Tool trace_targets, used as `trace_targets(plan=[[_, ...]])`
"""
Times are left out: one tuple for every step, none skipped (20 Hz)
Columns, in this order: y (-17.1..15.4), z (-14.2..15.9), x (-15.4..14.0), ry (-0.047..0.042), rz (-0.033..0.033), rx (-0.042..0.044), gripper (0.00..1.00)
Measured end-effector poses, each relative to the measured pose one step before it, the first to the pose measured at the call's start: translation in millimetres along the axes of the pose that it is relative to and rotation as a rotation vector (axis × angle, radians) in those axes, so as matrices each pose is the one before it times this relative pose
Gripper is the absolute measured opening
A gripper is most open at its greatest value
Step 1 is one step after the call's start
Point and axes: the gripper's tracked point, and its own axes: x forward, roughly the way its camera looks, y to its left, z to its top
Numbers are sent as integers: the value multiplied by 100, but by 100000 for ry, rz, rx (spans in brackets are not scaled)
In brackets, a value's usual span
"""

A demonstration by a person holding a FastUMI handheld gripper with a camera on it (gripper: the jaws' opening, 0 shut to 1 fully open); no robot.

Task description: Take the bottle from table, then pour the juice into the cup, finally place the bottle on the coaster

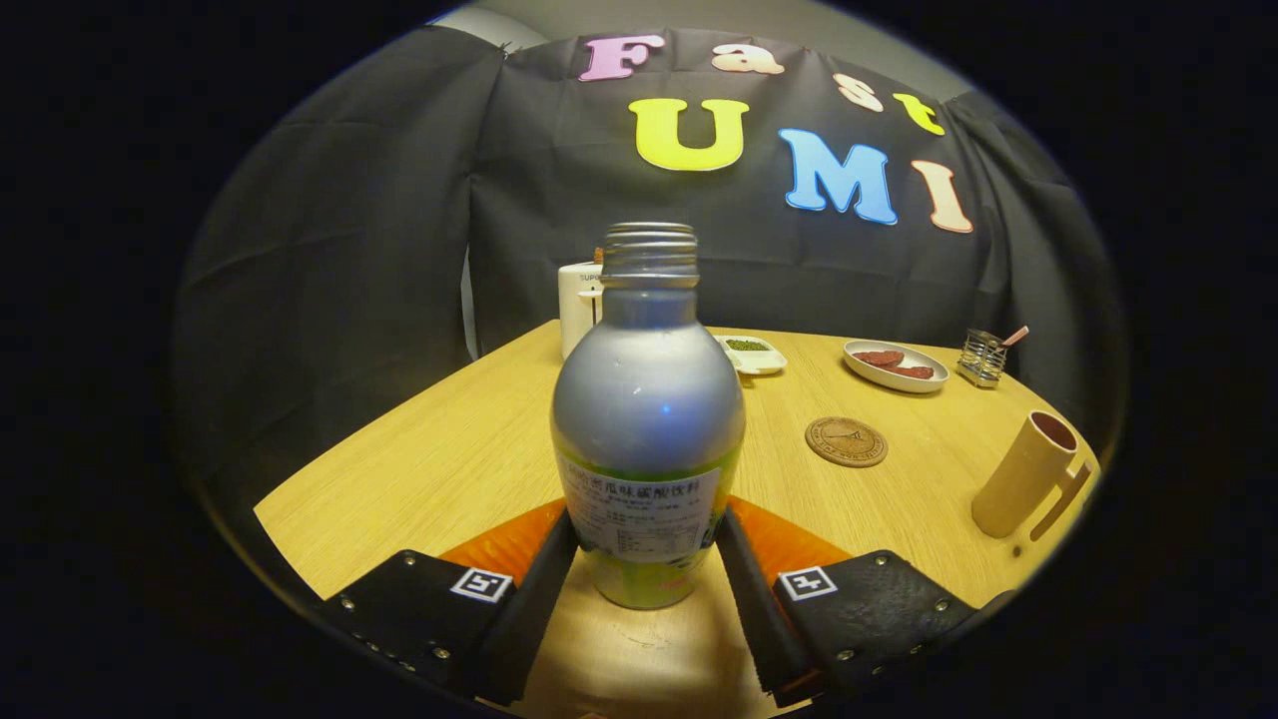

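A black cloth wall backs the wooden counter point(449, 449). The open bottle point(647, 419) stands upright between the fingers point(644, 559), which clasp its lower body from both sides — low enough that the threaded neck stays free for pouring. The cup point(1028, 474) waits near the counter's right edge, its mouth open. The round coaster point(846, 441) lies bare between bottle and cup, well apart from both — likely left free for the bottle to land on last.
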Motion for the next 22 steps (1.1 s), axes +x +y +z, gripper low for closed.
trace_targets(plan=[[41, -106, 5, 112, 237, 809, 82], [31, 76, -13, 322, 36, 415, 81], [-140, 54, -4, 709, -543, 790, 81], [-178, 160, -185, 575, 506, 2009, 80], [182, 113, 220, -276, 1326, 2453, 79], [125, 377, -23, -499, 1282, 2473, 79], [324, 229, -50, 35, 2502, 2332, 79], [174, 409, 168, 402, 1836, 1485, 78], [-210, 329, -296, 323, -124, 674, 77], [-211, 479, -157, 60, 191, 469, 77], [-74, 493, -154, -459, 98, 949, 77], [-150, 799, -143, -997, 51, 1308, 77], [-168, 658, -234, -1085, -368, 1293, 77], [-377, 560, -69, 627, -1353, 1697, 77], [-343, 331, -122, 418, -1273, 1401, 77], [-495, 622, -92, -21, -1939, 969, 77], [-595, 475, -233, 428, -2295, 944, 77], [-605, 445, -80, 137, -1459, 1367, 77], [-190, 523, -123, -694, 403, 1631, 77], [-93, 568, -39, -821, 1720, 2884, 77], [-318, 426, -86, -933, 1504, 3958, 77], [-352, 477, -36, -914, 1093, 3943, 77]])
